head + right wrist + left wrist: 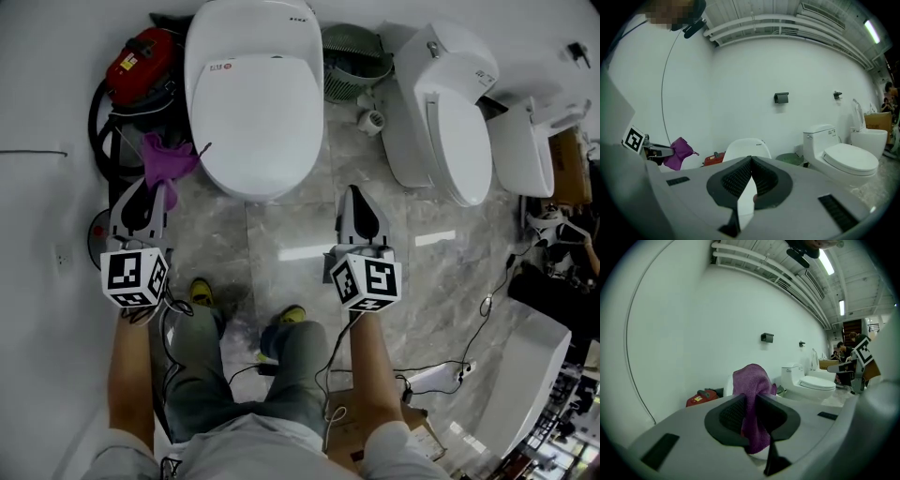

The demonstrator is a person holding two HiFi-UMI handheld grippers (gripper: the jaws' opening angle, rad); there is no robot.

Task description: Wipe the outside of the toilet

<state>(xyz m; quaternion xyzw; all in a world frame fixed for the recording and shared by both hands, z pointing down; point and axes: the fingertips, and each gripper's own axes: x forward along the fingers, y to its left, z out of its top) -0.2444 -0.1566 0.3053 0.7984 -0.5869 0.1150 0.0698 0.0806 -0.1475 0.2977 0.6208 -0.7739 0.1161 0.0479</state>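
The left claw (153, 190) pinches a purple cloth (167, 159) near, perhaps touching, the toilet (253, 94); the right claw (354, 194) is closed and empty.

The room is lit brightly and evenly by ceiling strip lights (828, 261), mirrored as pale streaks on the glossy floor (281, 225). Shadows are kept soft. The white toilet (253, 94) is nearly washed out. Both gripper views are strongly bowed by the wide lens and darkened at the corners.

Counted: white ceramic toilets (253, 94) (459, 141) (522, 157) ×3 | purple fabric cloth (167, 159) ×1 | red plastic canister (141, 58) ×1 | green mesh basket (352, 56) ×1
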